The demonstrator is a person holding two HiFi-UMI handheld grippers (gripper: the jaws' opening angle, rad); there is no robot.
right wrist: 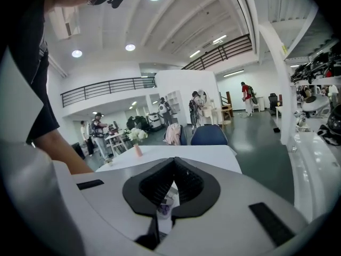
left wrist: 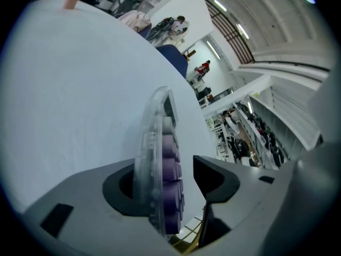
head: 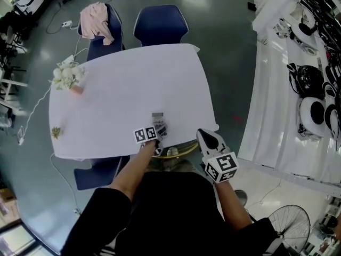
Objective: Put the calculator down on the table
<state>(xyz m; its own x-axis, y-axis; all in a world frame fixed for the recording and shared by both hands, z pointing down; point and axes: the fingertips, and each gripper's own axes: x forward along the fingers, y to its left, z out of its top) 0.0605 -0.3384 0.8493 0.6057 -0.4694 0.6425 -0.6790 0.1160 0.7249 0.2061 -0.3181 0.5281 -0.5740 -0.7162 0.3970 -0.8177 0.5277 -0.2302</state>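
The small calculator with a clear plastic casing and purple keys [left wrist: 160,153] stands on its edge between the jaws of the left tool [left wrist: 165,181], over the white table [head: 122,89] near its 6 o'clock edge. The left tool's jaws are spread. One pad lies against the calculator's back, and a clear gap shows between the keys and the other pad, so nothing pinches it. Whether its lower edge already rests on the table is hidden.

The task looks nearly done: the grip is loosened at table level. What is left is for the calculator to settle flat and the tool to draw away.

The right tool [right wrist: 173,183] waits at 4 o'clock off the table's edge, its jaws pressed together on nothing. A pink vase of white flowers [head: 68,78] stands well apart at 10 o'clock.
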